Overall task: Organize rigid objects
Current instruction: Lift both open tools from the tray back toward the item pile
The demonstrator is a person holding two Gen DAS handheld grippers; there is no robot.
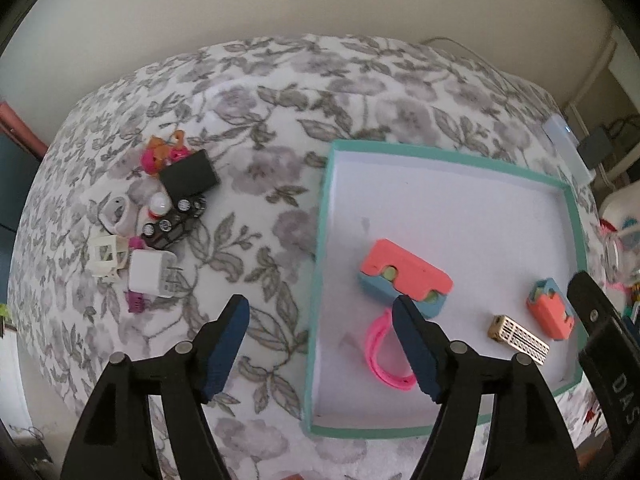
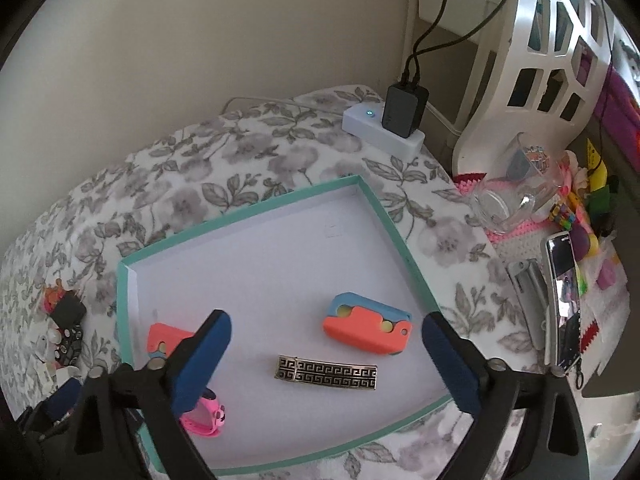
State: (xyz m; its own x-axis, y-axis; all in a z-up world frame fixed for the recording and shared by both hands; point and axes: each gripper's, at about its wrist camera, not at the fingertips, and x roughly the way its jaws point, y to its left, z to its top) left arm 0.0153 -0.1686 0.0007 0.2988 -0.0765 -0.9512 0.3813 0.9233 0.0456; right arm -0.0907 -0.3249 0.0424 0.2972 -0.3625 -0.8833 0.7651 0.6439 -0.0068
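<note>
A shallow cardboard tray with a teal rim and a smooth white floor lies on a table covered by a soft cloth printed with grey flowers and leaves. The left gripper hangs over the tray's left wall, its ribbed blue pads well apart, the jaws wide with nothing between them. Just past its right pad a curved pink plastic band lies flat on the tray floor, and beyond that a blocky coral-and-blue toy. The right gripper also stands with jaws wide and bare, above a flat rectangular metal clasp with a black-and-gold Greek key pattern. A second coral-and-blue block rests just beyond the clasp, near the tray's right wall.

Outside the tray, on the cloth to the left, a loose heap waits: a matte black box, a white cube-shaped charger, a small cream lattice piece, a dark strip set with shiny round studs and a purple claw clip
</note>
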